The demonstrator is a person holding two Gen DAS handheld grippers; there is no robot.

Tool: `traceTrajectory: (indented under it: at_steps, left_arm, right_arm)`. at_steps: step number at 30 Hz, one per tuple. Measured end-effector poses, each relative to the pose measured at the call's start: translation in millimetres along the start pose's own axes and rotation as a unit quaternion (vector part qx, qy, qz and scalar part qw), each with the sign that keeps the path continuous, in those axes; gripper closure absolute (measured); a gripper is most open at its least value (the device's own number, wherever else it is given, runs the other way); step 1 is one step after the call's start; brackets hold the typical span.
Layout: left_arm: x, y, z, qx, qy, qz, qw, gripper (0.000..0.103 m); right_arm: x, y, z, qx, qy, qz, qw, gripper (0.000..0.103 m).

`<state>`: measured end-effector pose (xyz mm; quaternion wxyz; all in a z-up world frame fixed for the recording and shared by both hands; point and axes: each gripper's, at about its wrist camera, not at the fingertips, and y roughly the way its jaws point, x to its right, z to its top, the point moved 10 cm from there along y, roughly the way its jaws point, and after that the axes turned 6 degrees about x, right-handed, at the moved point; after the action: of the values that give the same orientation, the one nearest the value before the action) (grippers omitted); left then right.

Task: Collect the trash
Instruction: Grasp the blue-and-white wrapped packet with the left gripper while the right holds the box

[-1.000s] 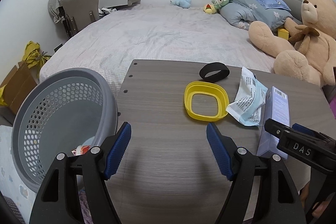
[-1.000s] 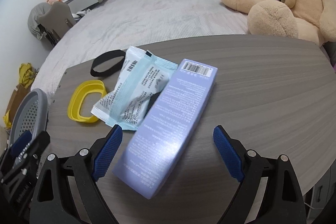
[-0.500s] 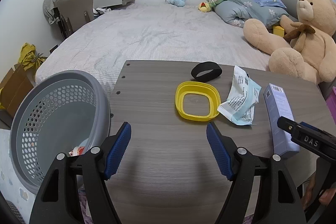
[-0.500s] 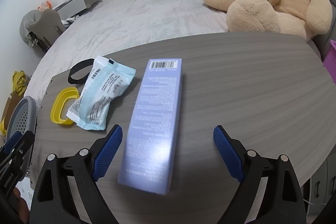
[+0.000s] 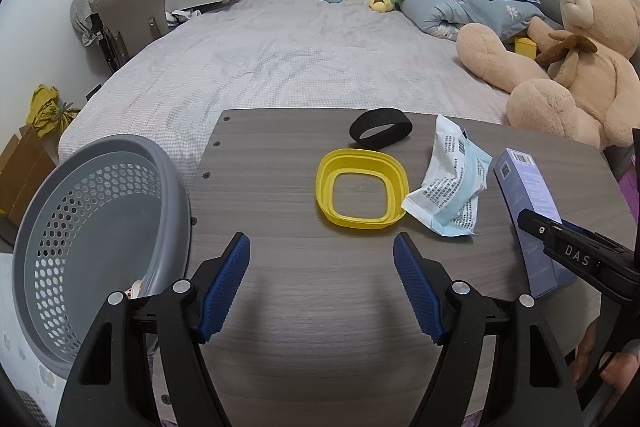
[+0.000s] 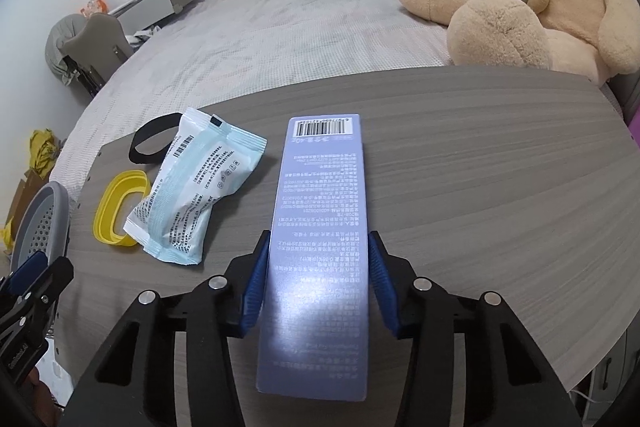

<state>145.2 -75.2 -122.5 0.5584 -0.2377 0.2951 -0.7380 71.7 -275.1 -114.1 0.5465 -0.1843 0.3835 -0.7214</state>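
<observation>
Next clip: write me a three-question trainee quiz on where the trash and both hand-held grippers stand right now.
1. True or false: the right hand-held gripper is closed on the purple box.
2. What lies on the table between the yellow ring and the box?
A. black band
B. blue-white packet
C. basket
3. Fill in: the left hand-held gripper is ____ and holds nothing.

Key: 1 true; 2 B, the blue-white packet; 3 open.

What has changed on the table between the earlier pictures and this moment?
The right gripper has closed its blue fingers on the sides of the purple box, which lies flat on the table. The left gripper stays open; the pouch, yellow ring and black band have not moved.
</observation>
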Motion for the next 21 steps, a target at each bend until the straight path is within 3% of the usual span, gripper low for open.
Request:
traceTrajectory:
  at_steps: [11, 17, 21]
  left_arm:
    - [42.0, 12.4, 11.3, -0.011, 0.031, -0.026, 0.9991, 0.032]
    - [82.6, 23.1, 22.0, -0.02, 0.061, -0.062, 0.996, 0.032]
    - [101.6, 35.2, 26.9, -0.023, 0.084, -0.061, 0.9943, 0.032]
  right_arm:
    - [26.3, -32.8, 6.2, 0.032, 0.023, 0.023, 0.999, 0.058]
    - [48.4, -41.2, 7.8, 0.041, 0.043, 0.025, 0.998, 0.058]
    - [59.4, -40.8, 9.4, 0.042, 0.055, 0.03, 0.997, 0.058]
